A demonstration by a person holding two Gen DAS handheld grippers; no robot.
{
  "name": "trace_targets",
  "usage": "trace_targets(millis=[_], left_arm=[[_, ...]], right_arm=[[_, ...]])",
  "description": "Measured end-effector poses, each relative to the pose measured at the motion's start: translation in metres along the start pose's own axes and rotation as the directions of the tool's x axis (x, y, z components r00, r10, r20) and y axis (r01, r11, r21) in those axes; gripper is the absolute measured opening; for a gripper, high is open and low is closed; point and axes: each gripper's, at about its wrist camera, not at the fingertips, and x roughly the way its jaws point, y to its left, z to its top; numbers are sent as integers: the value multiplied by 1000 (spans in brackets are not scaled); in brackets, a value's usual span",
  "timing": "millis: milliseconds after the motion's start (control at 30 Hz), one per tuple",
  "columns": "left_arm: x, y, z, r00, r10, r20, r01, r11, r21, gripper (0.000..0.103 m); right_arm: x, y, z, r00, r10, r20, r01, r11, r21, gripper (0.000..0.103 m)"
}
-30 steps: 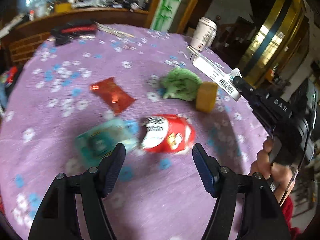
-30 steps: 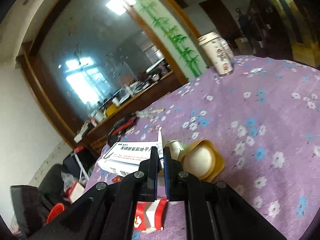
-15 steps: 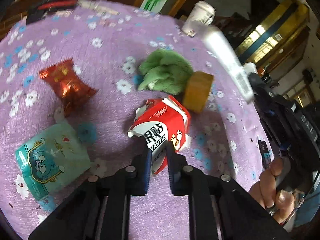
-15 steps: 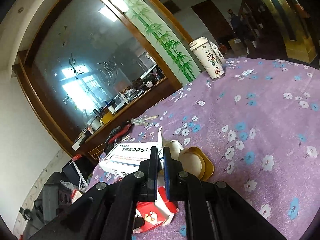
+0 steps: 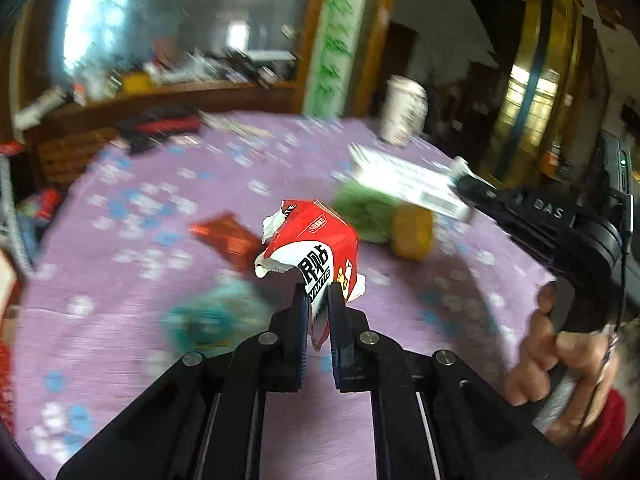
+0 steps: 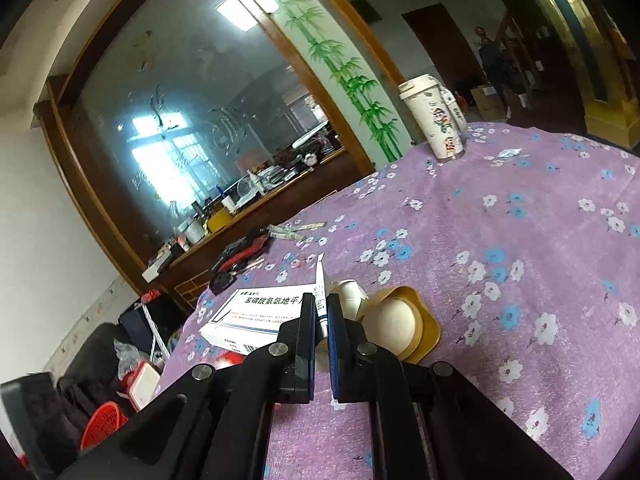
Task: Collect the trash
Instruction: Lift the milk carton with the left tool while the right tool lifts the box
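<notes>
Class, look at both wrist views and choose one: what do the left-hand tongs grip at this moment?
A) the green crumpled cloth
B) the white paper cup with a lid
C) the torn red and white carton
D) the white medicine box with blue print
C: in the left wrist view the left tongs are shut on the lower edge of the torn red and white carton, lifted clear of the purple flowered tablecloth.

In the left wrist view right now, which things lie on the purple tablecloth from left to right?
Teal packet → dark red wrapper → torn red carton, pinched in the left gripper → green cloth → yellow cup. The white medicine box hangs above, held by the right gripper.
</notes>
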Motion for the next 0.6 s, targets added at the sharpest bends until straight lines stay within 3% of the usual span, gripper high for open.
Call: trace_targets(millis=[100, 233, 433, 600], left_arm=[[-17, 15, -4, 991, 95, 93, -95, 995, -4, 9], [-23, 32, -7, 964, 204, 174, -206, 978, -3, 9], [-29, 37, -8, 947, 218, 234, -225, 974, 2, 9], [-22, 43, -9, 960, 202, 195, -202, 979, -23, 9]], right_arm=[[4, 12, -4, 1000, 5, -16, -6, 998, -56, 6], [7, 28, -12, 1000, 8, -29, -12, 991, -137, 6], [11, 45, -20, 999, 18, -45, -27, 975, -219, 6], [13, 53, -24, 999, 22, -49, -35, 964, -264, 6]])
